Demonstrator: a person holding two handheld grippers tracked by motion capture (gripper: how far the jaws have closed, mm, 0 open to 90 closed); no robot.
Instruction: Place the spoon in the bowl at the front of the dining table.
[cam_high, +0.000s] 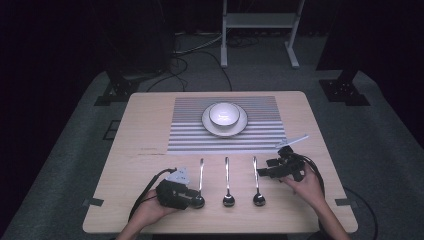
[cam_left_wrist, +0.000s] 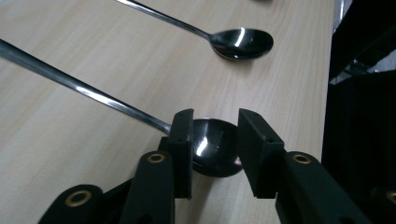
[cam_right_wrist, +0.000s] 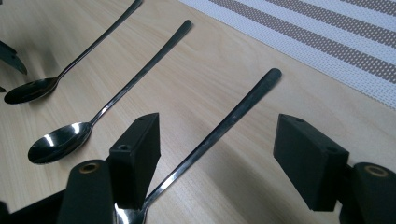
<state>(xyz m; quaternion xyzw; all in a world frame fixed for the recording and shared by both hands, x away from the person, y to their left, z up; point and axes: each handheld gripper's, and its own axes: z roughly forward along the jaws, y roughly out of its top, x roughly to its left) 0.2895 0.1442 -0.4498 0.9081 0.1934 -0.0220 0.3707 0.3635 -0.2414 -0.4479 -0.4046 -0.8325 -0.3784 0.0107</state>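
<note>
Three spoons (cam_high: 227, 183) on table; both grippers — left (cam_high: 196, 201), right (cam_high: 260, 172) — open.

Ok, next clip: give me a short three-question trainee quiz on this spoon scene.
1. How many spoons lie on the table?
2. True or false: the bowl sits on a plate.
3. Which part of the left spoon lies between the left gripper jaws: A handle tip, B bowl end, C nothing?

Key: 1. Three. 2. True. 3. B; the jaws stand apart around it. The right gripper is open over the right spoon handle.
</note>
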